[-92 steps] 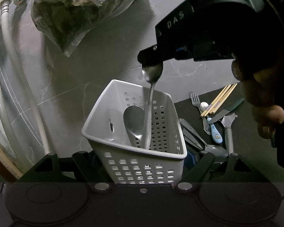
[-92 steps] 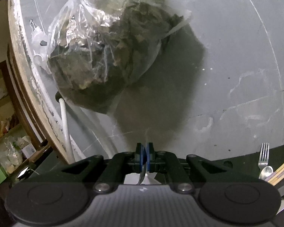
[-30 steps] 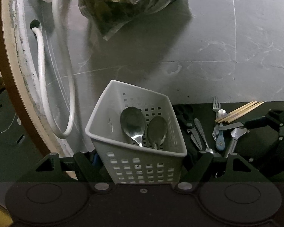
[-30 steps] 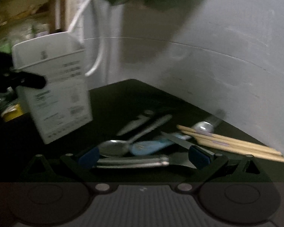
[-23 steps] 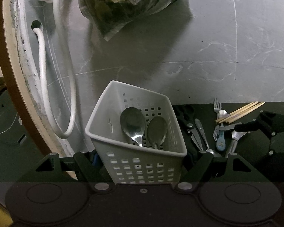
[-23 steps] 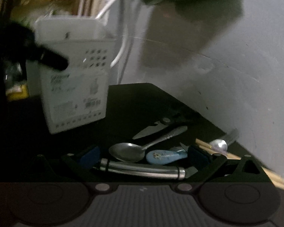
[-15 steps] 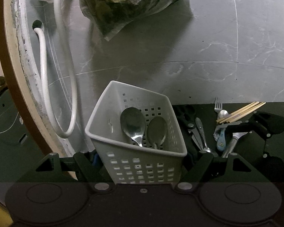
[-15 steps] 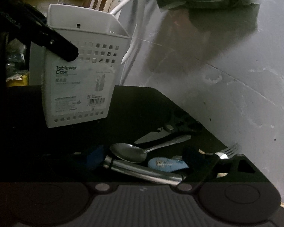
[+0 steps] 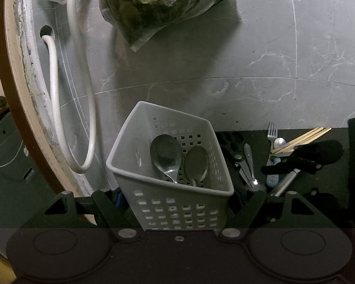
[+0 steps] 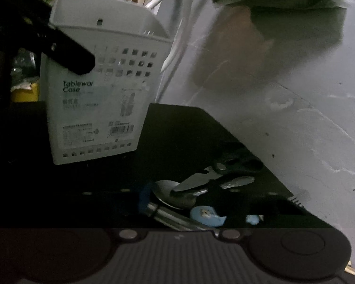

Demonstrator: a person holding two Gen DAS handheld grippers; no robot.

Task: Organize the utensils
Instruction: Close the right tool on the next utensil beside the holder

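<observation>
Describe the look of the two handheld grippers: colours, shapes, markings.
Both are matte black. The left gripper has angular fingers with triangular cut-outs, silver screws and blue pads, on a body with two round raised discs. The right gripper shares the discs and screws, with a ribbed centre panel and a blue pad. No cables or sleeves show.
</observation>
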